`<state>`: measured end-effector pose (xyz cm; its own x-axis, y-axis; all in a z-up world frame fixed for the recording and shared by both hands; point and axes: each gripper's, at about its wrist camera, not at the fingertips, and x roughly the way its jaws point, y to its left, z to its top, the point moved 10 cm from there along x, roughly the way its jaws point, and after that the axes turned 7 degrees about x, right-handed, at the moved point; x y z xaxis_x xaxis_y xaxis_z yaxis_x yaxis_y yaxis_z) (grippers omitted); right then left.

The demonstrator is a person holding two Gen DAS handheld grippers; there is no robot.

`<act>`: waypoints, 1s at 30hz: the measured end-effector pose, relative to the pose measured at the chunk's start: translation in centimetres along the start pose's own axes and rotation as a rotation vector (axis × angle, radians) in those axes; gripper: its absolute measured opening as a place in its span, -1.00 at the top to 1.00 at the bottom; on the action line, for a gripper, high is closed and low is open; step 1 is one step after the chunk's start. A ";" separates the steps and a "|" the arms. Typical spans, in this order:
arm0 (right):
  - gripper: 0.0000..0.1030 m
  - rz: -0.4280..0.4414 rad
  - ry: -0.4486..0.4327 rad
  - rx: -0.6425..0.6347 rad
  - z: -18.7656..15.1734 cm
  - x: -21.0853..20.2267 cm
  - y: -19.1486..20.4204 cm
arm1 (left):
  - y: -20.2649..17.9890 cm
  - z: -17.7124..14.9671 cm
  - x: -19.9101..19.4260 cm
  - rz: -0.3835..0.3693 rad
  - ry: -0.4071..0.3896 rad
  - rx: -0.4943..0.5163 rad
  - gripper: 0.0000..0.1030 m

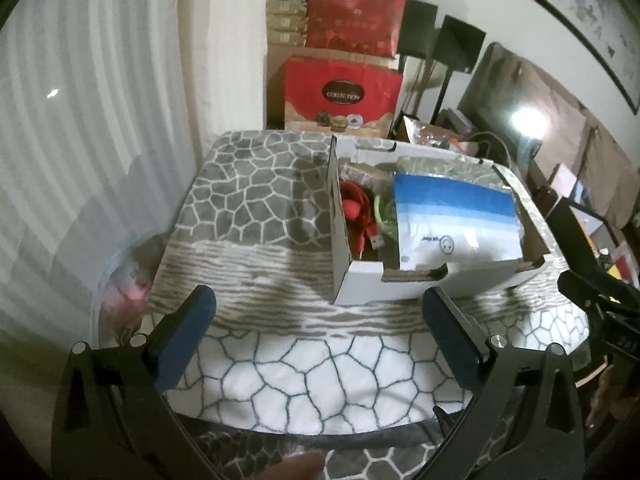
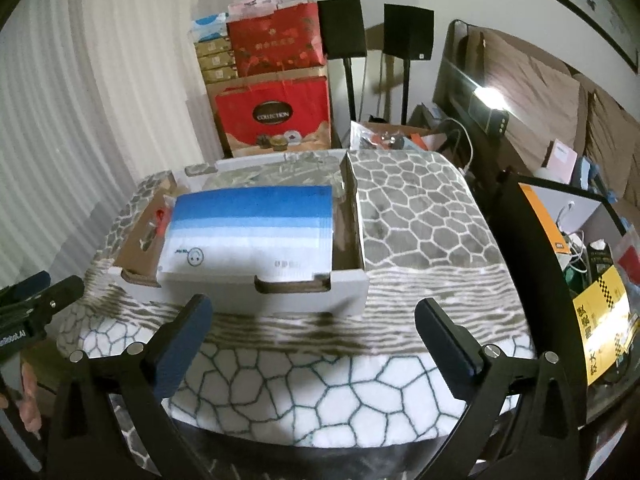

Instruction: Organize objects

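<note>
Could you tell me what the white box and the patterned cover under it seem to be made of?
White box: corrugated cardboard, matte white outside, brown raw edges showing at its cut-outs. Patterned cover: apparently soft fleece-like fabric, judging by its fuzzy, slightly rumpled surface.

The blue-and-white pouch [image 2: 256,232] hides most of the cardboard box's [image 2: 280,292] contents.

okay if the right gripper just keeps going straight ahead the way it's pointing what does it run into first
Most likely the near wall of the white cardboard box, below the blue and white package lying in it. The right gripper is open and only the patterned blanket lies between; depth is uncertain.
</note>
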<state>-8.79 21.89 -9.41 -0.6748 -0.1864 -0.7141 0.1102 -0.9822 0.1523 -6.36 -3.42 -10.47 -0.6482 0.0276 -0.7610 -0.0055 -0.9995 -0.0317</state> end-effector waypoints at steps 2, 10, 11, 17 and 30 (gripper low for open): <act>-0.98 -0.008 0.005 0.001 -0.2 0.1 0.0 | -0.1 -0.2 0.1 -0.002 0.008 -0.006 -0.99; -0.98 -0.025 0.015 0.012 -0.8 0.3 0.0 | -0.4 -0.1 0.1 -0.002 0.004 -0.003 -0.99; -0.98 -0.028 0.015 0.011 -0.8 0.3 0.0 | -0.5 -0.1 0.0 -0.003 0.003 -0.001 -0.99; -0.98 -0.036 0.003 0.006 -0.7 0.1 0.2 | -0.8 0.0 -0.1 0.000 0.004 0.007 -0.99; -0.98 -0.043 -0.006 0.002 -0.5 -0.1 0.4 | -0.9 0.2 -0.2 0.013 0.004 0.029 -0.99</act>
<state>-8.30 21.52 -9.60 -0.6830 -0.1439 -0.7161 0.0798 -0.9892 0.1226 -6.34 -2.50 -10.17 -0.6457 0.0147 -0.7635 -0.0191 -0.9998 -0.0031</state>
